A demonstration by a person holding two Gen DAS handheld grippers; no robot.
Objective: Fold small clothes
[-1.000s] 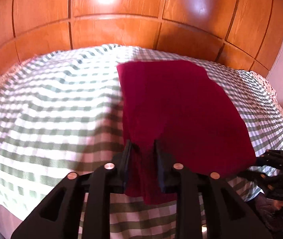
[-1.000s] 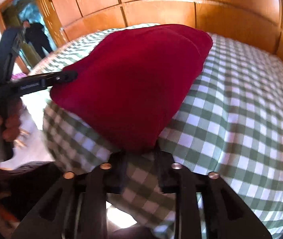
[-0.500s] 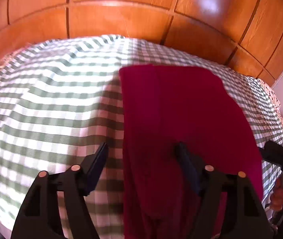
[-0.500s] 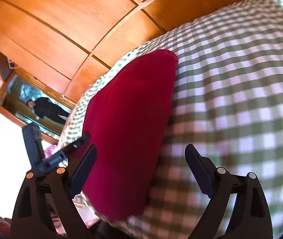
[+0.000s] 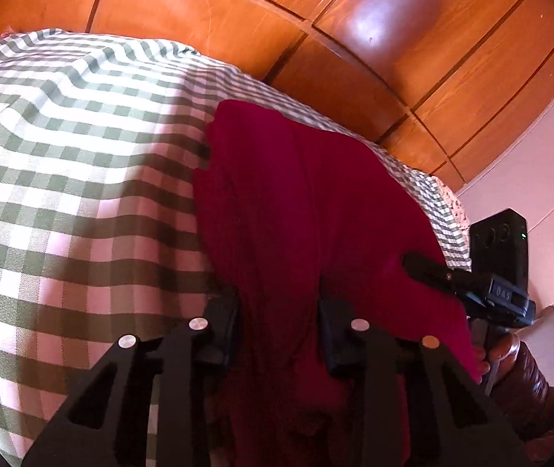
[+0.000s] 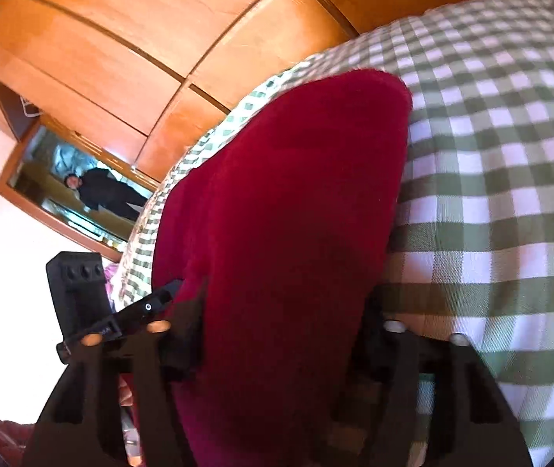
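Crimson cloth (image 5: 315, 210): we see one dark red garment lying on the bed, its near end hanging over the near edge and its far end reaching toward the wardrobe.
Left gripper (image 5: 278, 330): our black fingers stand apart on either side of the cloth's near left part; the fabric runs between them, and we cannot tell whether the pads press it.
Right gripper (image 6: 282, 334): our jaws stand wide, one finger on each side of the cloth's near end, which fills the gap; whether it is pinched we cannot tell.
Other tool seen from the left: the right gripper's finger tip lies on the cloth's right edge, with our hand (image 5: 504, 354) behind it.
Other tool seen from the right: the left gripper's finger touches the cloth's left edge.
Bedcover (image 5: 62, 148): green and white check, spread under the cloth, bare to its left and right.
Wardrobe (image 5: 354, 31): glossy orange-brown wood panels beyond the bed.
Mirror (image 6: 82, 190): far left, wood-framed, showing a figure in dark clothes.
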